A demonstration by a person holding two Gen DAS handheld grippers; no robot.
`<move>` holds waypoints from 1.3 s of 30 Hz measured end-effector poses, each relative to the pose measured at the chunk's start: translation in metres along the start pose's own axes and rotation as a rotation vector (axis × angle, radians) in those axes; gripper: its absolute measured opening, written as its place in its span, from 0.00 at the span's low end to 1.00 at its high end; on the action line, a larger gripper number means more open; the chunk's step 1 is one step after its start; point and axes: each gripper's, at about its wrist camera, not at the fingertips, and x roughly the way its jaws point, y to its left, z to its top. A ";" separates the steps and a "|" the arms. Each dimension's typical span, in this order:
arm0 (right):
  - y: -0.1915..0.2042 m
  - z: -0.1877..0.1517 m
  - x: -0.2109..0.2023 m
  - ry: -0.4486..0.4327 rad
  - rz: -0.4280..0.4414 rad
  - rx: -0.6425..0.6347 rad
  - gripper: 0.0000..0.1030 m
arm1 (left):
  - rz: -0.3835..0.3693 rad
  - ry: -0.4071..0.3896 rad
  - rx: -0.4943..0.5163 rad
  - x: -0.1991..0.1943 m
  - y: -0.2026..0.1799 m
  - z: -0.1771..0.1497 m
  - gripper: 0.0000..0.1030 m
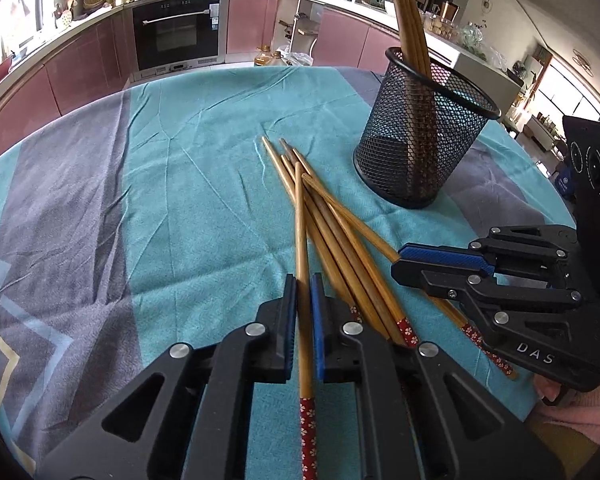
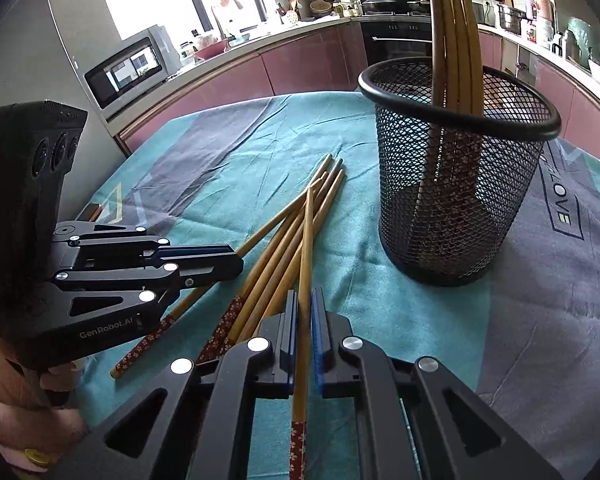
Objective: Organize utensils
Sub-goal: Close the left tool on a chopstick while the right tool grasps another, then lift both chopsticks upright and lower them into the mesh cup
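In the left wrist view the mesh holder (image 1: 422,132) stands on the tablecloth (image 1: 180,168) at two o'clock, with chopsticks (image 1: 410,20) upright in it. The loose chopsticks (image 1: 332,220) lie fanned at the centre, the right gripper (image 1: 400,264) at four o'clock beside them, the oven (image 1: 176,36) behind at eleven.

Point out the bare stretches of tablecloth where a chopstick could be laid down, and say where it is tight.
Free: the wide cloth left of the loose chopsticks, out to the grey band, and the strip beyond their tips toward the far table edge. Also the grey cloth right of the mesh holder. Crowded: the gap between pile and holder, and the near edge where the left gripper and right gripper meet the pile.
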 end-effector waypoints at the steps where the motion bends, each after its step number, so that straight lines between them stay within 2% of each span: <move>1: 0.000 0.000 0.001 0.003 -0.001 -0.001 0.06 | 0.000 0.002 0.003 0.001 0.000 0.001 0.08; 7: -0.001 0.002 0.006 0.010 0.003 -0.003 0.07 | -0.017 0.011 0.019 0.006 -0.002 0.009 0.14; 9: -0.001 0.002 0.005 0.006 0.007 -0.004 0.06 | -0.016 0.012 0.019 0.008 -0.001 0.012 0.13; 11: 0.000 0.002 0.000 -0.007 0.009 -0.008 0.06 | 0.002 0.005 0.012 0.008 -0.002 0.014 0.07; 14: -0.001 0.004 -0.012 -0.038 0.019 -0.009 0.06 | -0.006 -0.010 0.001 0.001 -0.001 0.015 0.07; 21: -0.003 0.012 -0.052 -0.144 0.048 -0.006 0.06 | -0.060 -0.093 0.019 -0.040 -0.005 0.020 0.07; 31: -0.016 0.024 -0.100 -0.276 0.069 0.024 0.06 | -0.177 -0.241 0.055 -0.110 -0.020 0.039 0.07; 39: -0.022 0.043 -0.125 -0.359 0.052 0.007 0.06 | -0.192 -0.346 0.063 -0.145 -0.030 0.059 0.07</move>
